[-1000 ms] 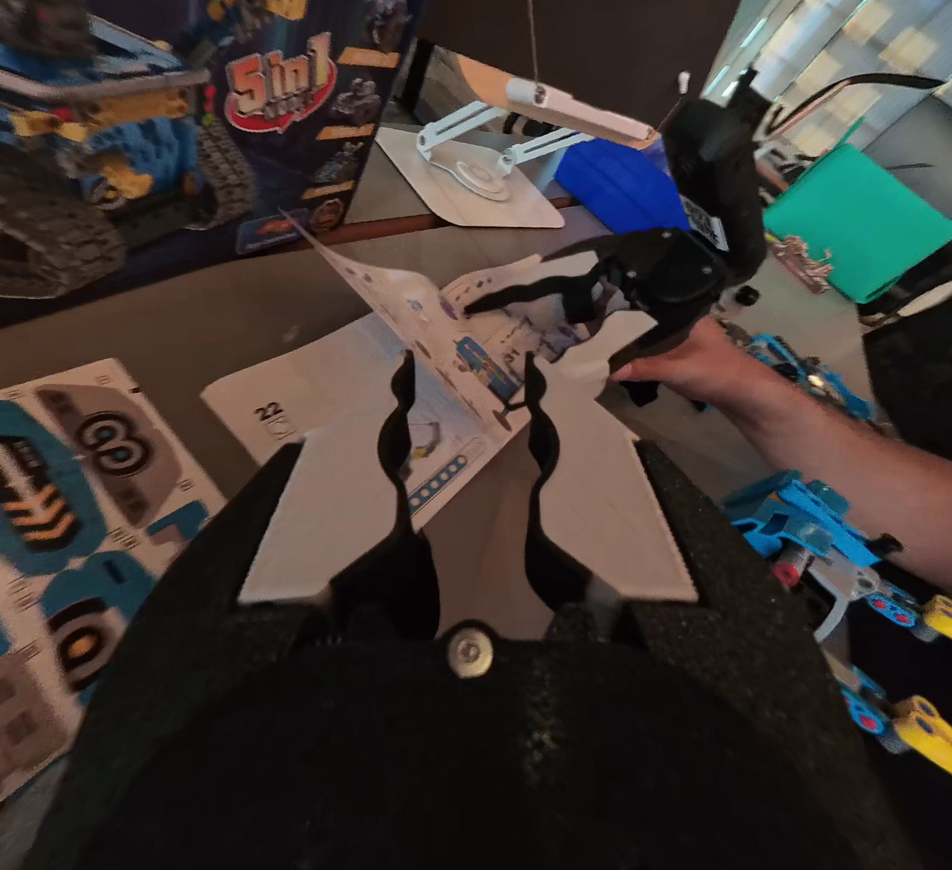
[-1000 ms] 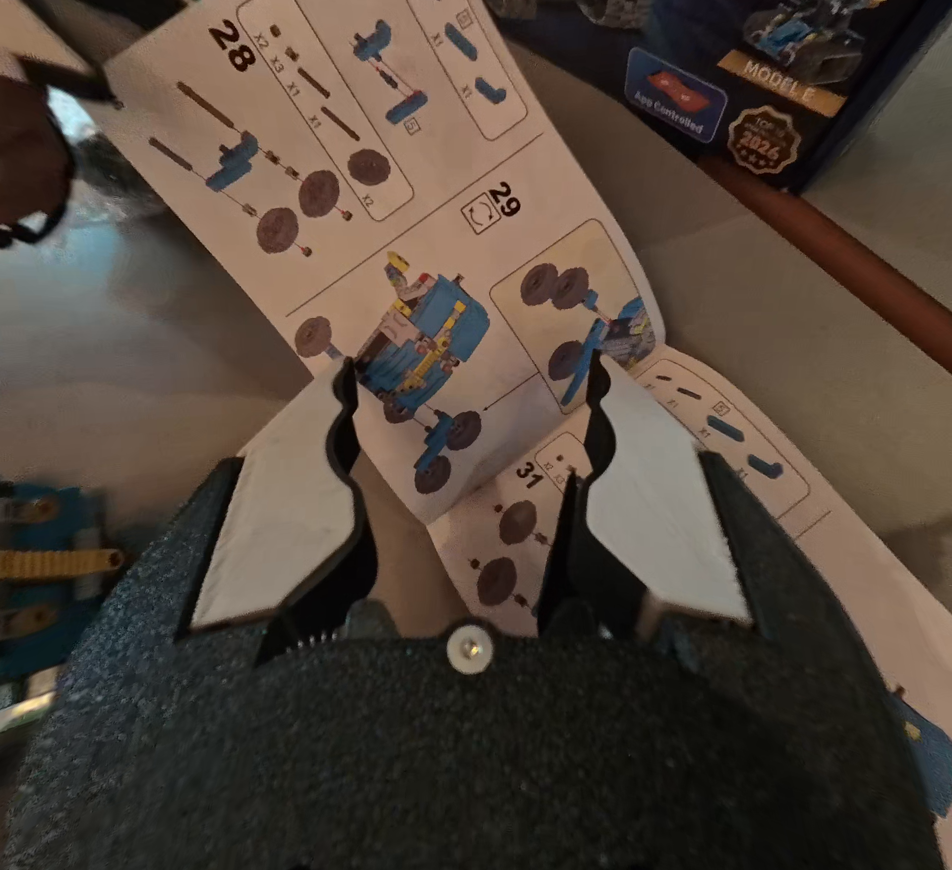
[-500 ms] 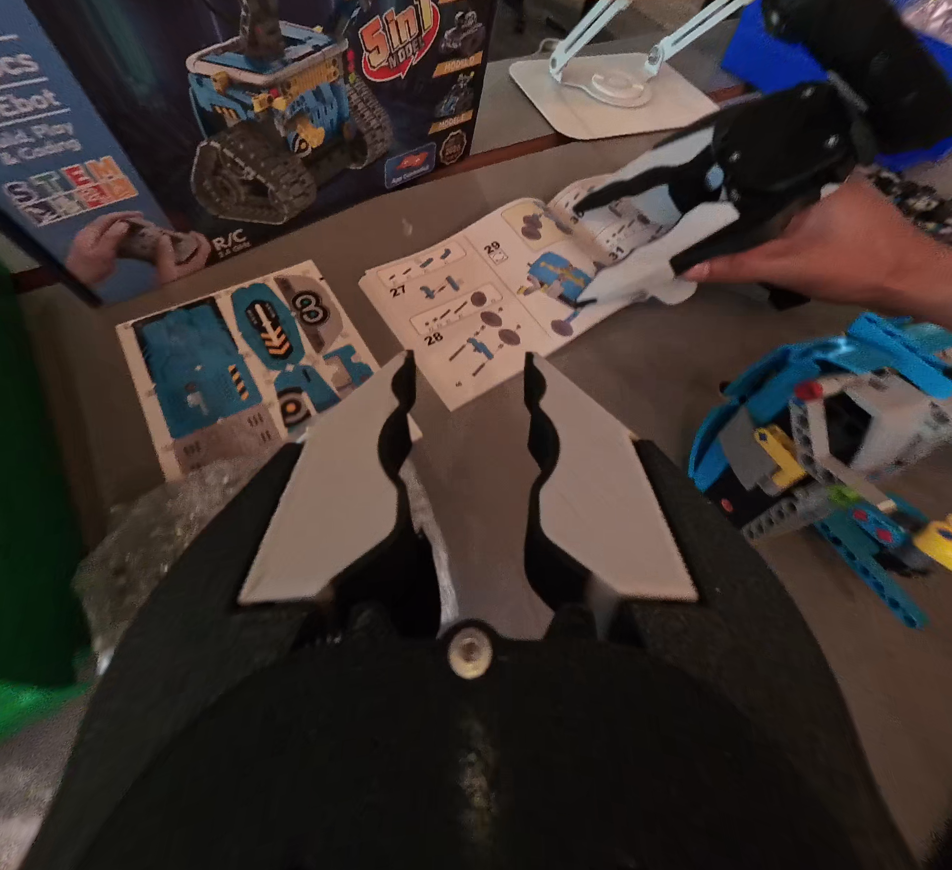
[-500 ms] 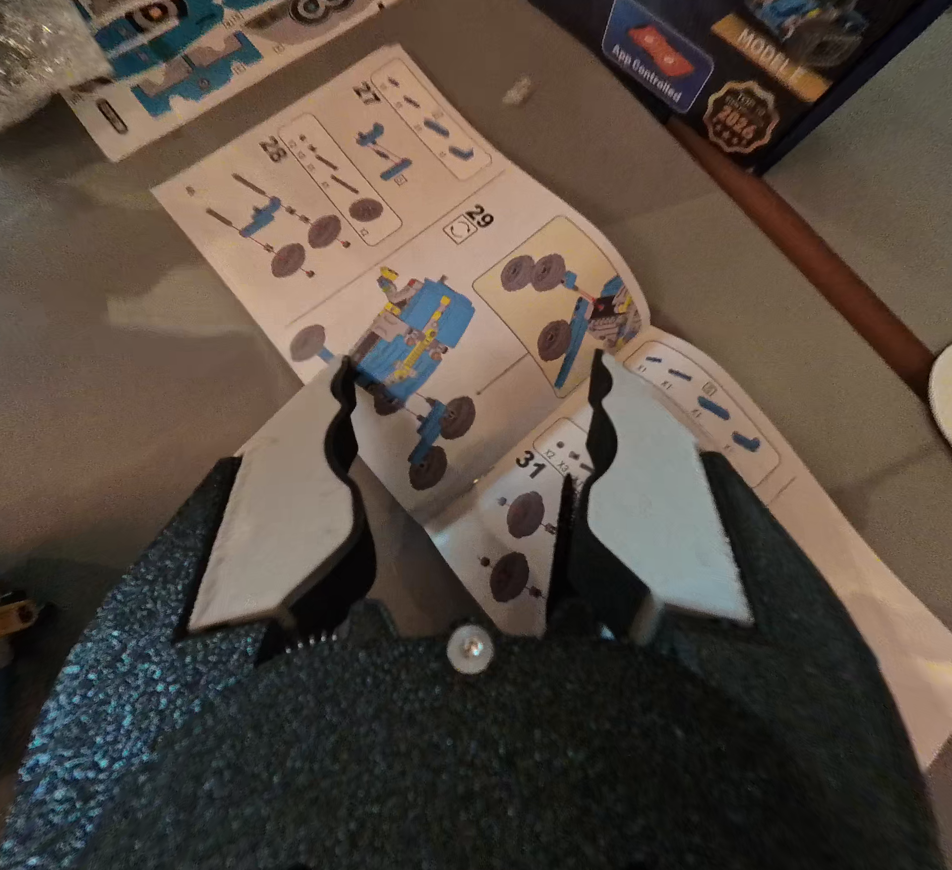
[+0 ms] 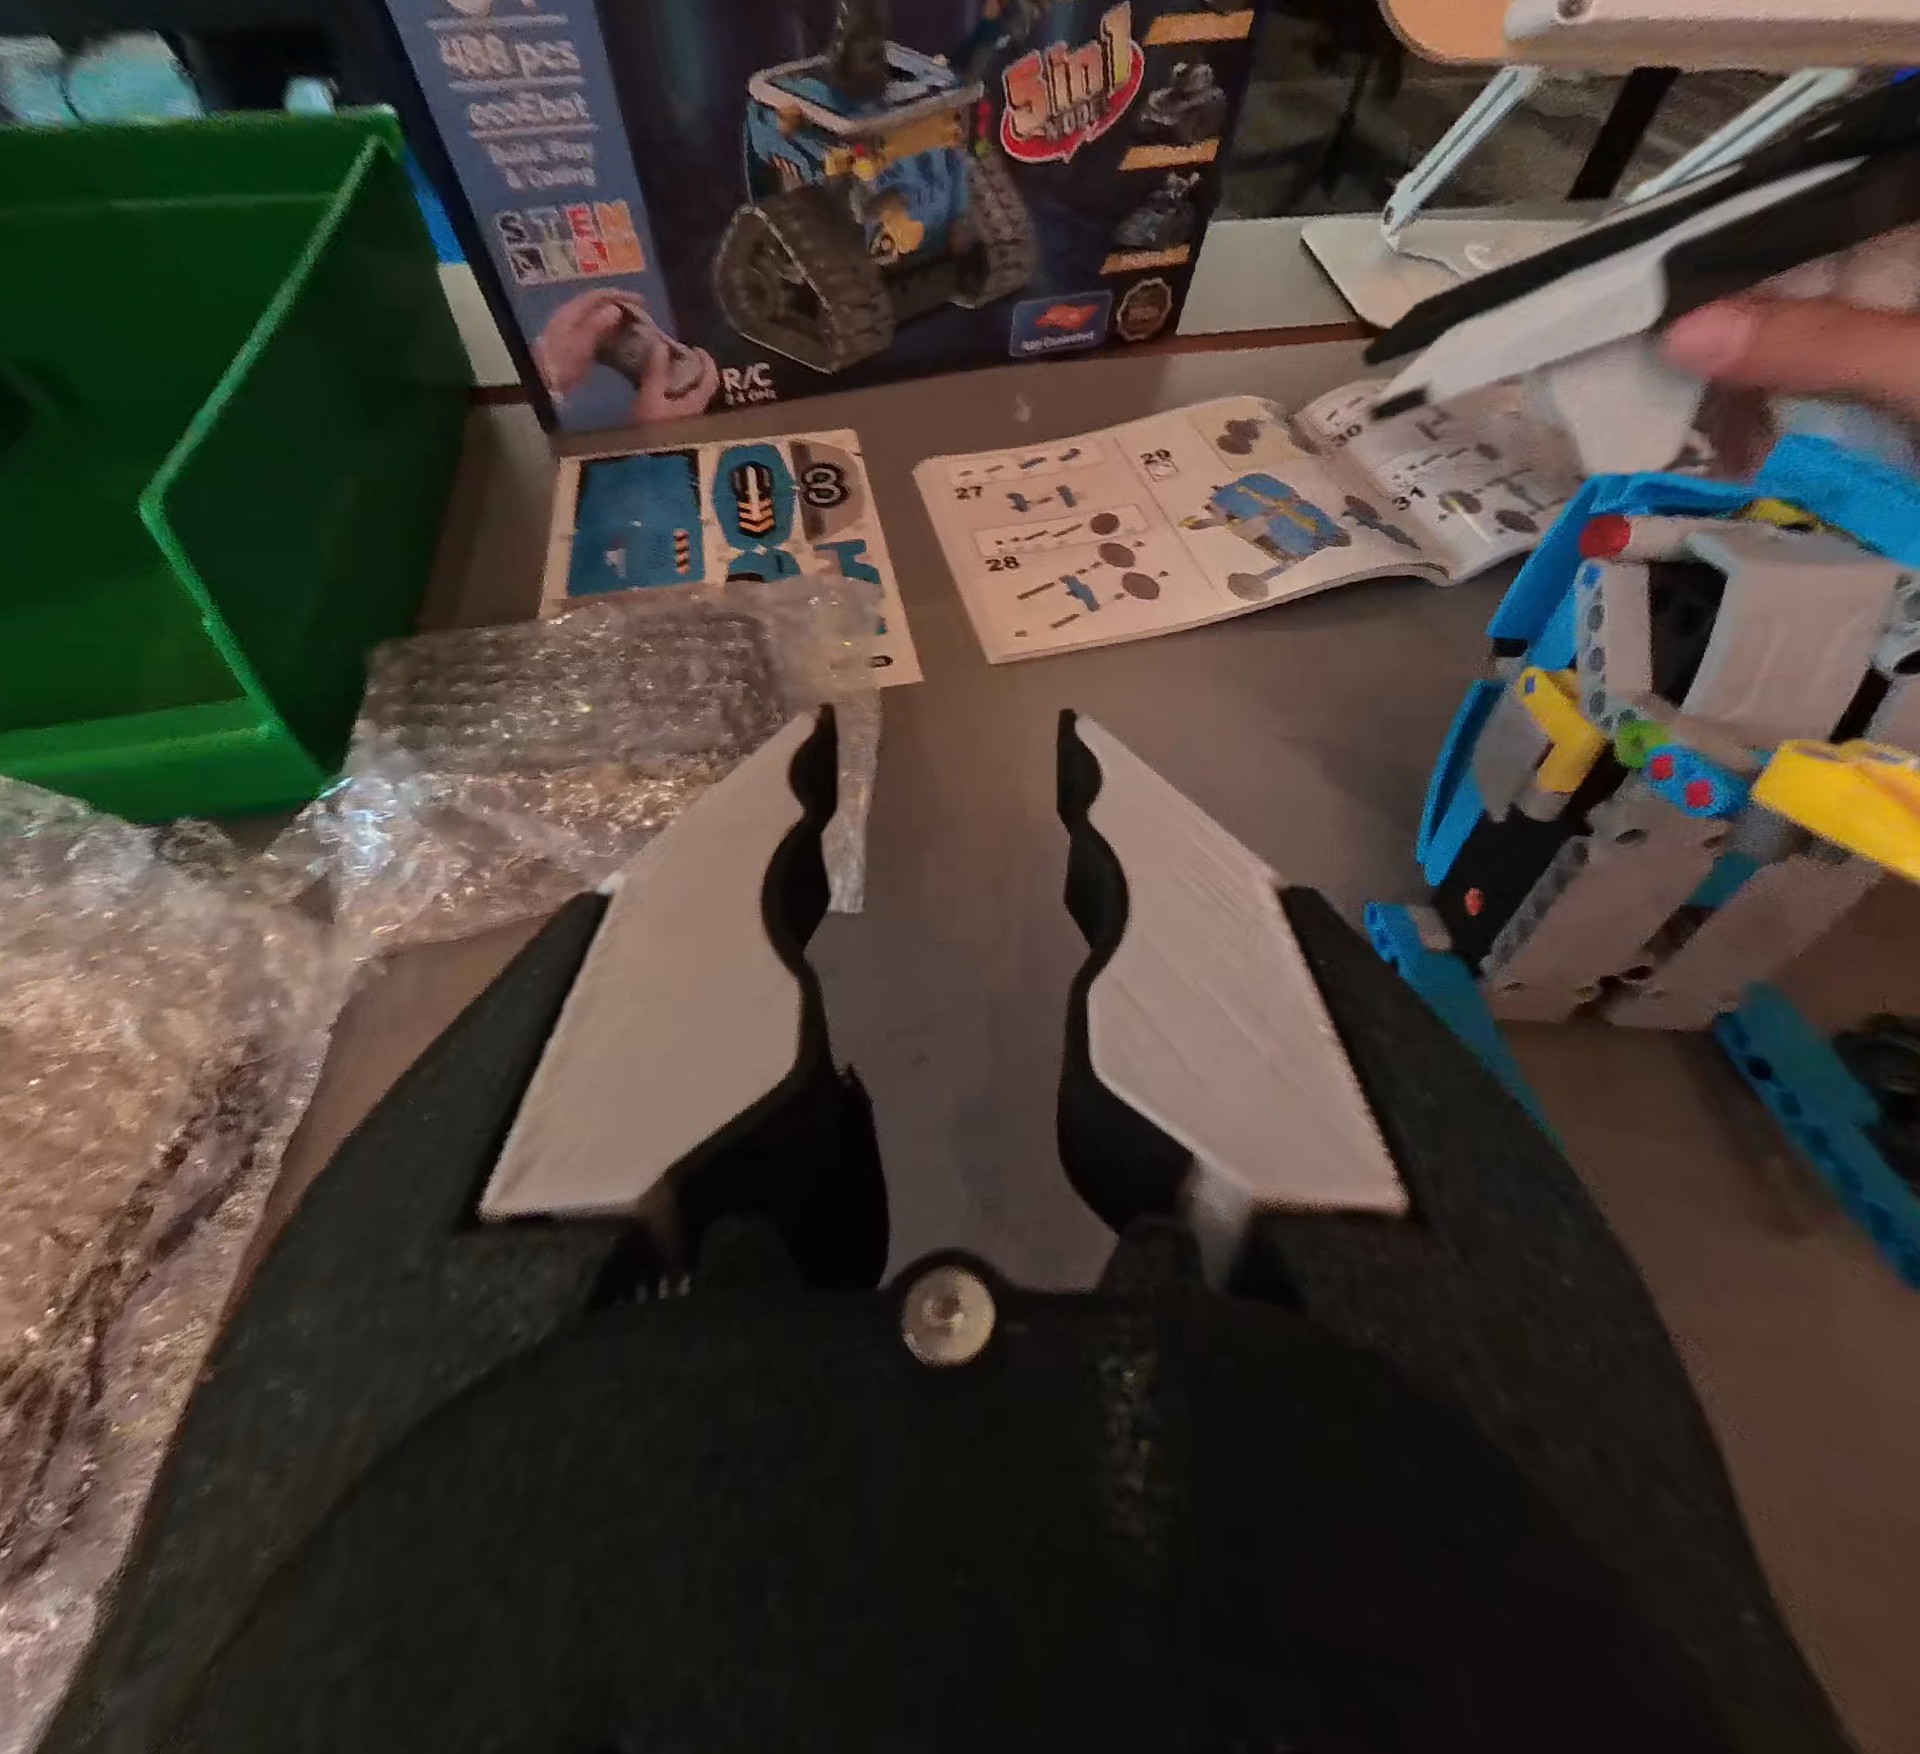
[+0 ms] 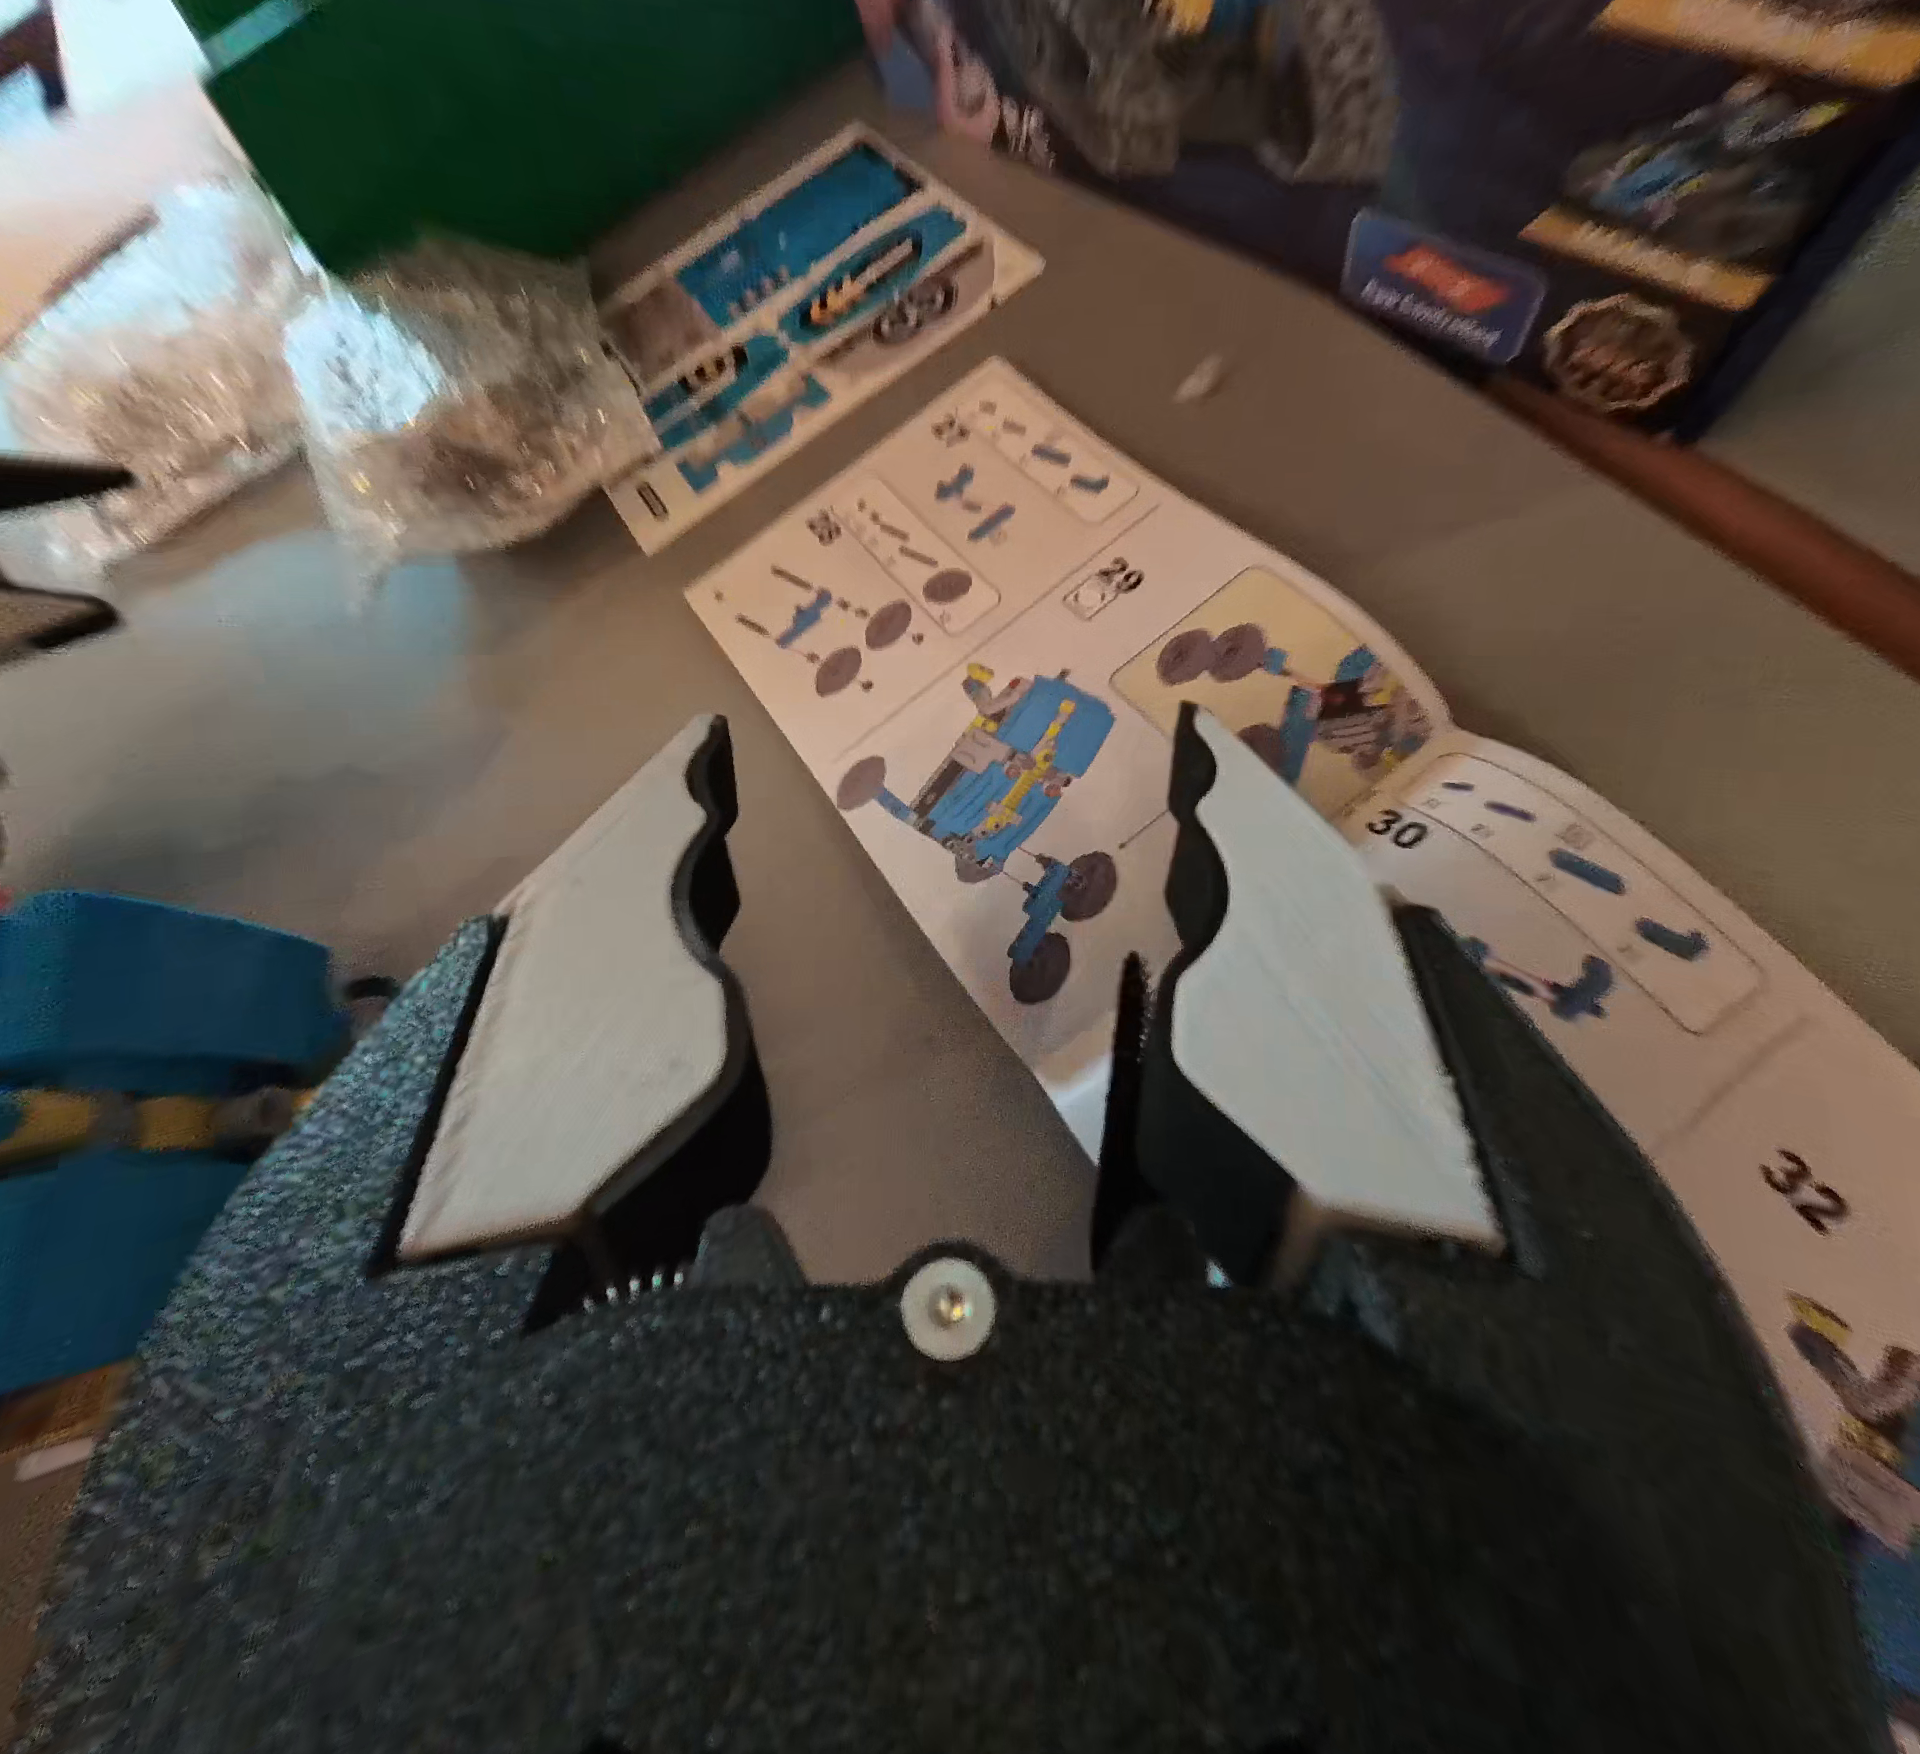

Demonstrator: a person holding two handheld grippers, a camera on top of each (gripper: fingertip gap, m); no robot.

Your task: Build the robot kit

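Note:
My left gripper (image 5: 945, 717) is open and empty above the grey table (image 5: 1195, 821). Its left finger (image 5: 810, 769) is over the edge of a sheet of bubble wrap (image 5: 540, 717). An open instruction booklet (image 5: 1195, 520) lies flat beyond it. My right gripper (image 6: 951, 728) is open and empty, hovering over the near edge of that booklet (image 6: 1039, 717). It also shows in the left wrist view (image 5: 1558, 302) at the upper right, held by a hand (image 5: 1808, 354).
A sticker sheet (image 5: 717, 520) lies left of the booklet, partly under the bubble wrap. A green bin (image 5: 187, 416) stands at the left. A toy box (image 5: 831, 94) stands at the back. A blue, grey and yellow brick model (image 5: 1683, 769) sits at the right. A white stand (image 5: 1558, 94) is behind.
The booklet page that stood raised between my left fingers now lies flat. My left gripper has pulled back and away from the booklet. My right gripper has drawn back and lifted, its jaws slightly narrower.

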